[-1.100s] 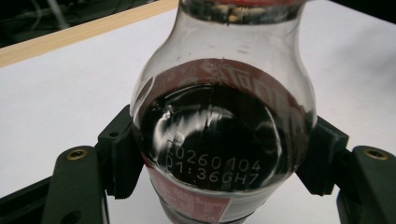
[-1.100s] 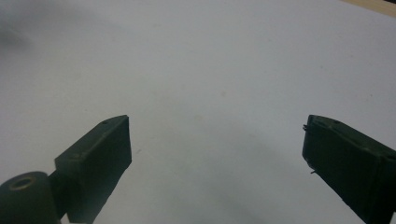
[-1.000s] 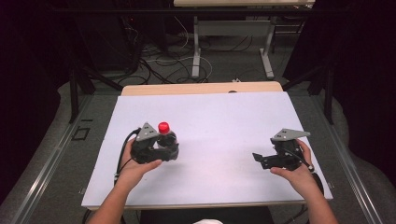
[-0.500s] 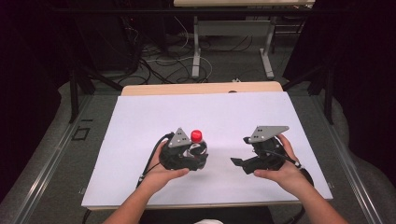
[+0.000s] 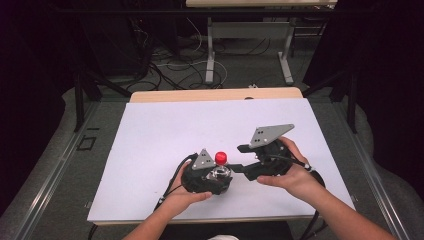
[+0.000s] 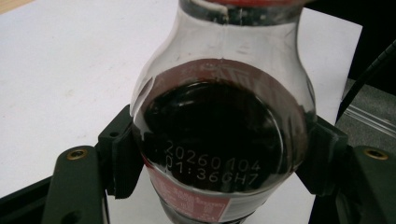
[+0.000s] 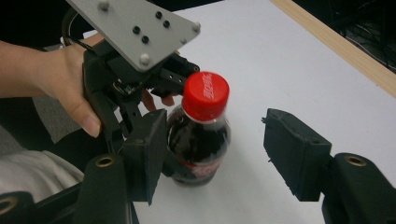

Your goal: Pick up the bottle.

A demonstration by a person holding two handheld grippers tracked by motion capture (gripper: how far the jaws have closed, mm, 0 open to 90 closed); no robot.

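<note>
High view: a person sits at a white table with a gripper in each hand. The left gripper holds a small cola bottle upright near the front middle of the table, its red cap showing above the grip. A second ago the bottle stood further left; it has been carried toward the centre. The right gripper, earlier well apart at the right side, now sits just beside the bottle, jaws pointing at the cap.

Left gripper view: the two black jaws press on either side of the bottle's rounded shoulder, a firm grip. Dark liquid and a printed date code face the camera.

Right gripper view: the red cap sits between the right gripper's jaws, which have just been closing. The left jaw looks close to the bottle; the right jaw stands apart, so nothing is gripped yet. The left gripper and hand hold the bottle behind.

The likely next step is closing on the cap to twist it off.
</note>
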